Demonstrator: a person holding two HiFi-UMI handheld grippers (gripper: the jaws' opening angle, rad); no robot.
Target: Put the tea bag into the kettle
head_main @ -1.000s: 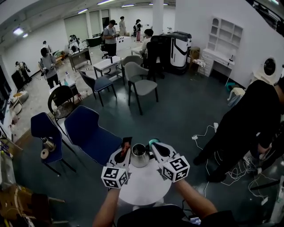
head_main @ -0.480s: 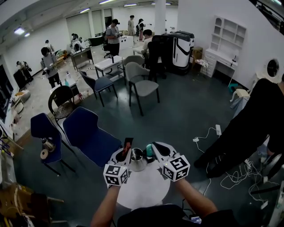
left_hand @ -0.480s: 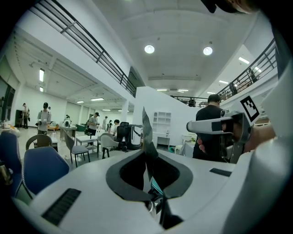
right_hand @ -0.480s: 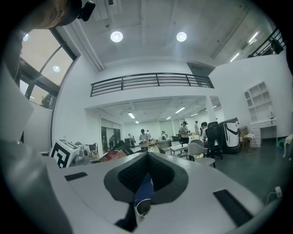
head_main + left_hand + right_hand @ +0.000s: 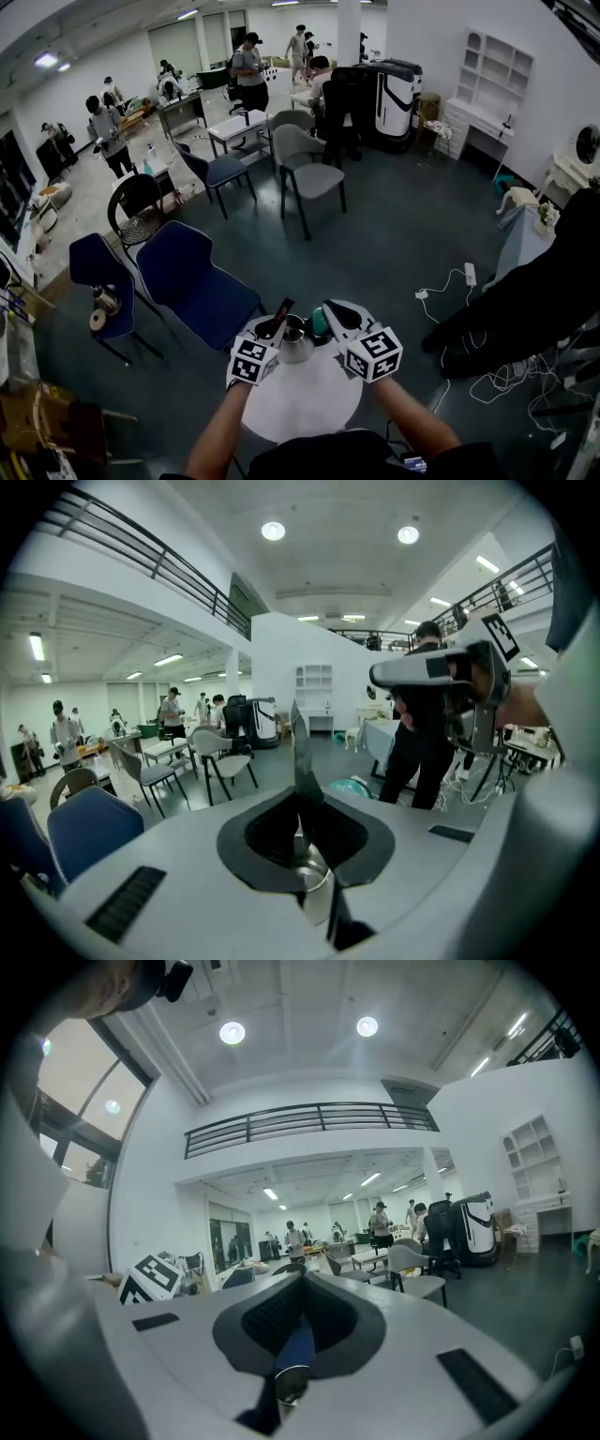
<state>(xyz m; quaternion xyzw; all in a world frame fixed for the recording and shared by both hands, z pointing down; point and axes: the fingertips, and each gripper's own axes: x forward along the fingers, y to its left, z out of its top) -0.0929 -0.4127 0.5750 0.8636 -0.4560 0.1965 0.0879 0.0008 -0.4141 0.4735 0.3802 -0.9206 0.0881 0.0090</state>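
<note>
Tea bag: one, upright, pinched in left tool, just above the single kettle on round white worktop. Right tool right of kettle, clamped on one blue piece. Both forearms extended toward kettle.

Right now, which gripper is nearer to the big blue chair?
Left. The left gripper, holding the tea bag, is between the blue chair and the kettle; the right gripper, shut on a blue object, is beyond the kettle.
</note>
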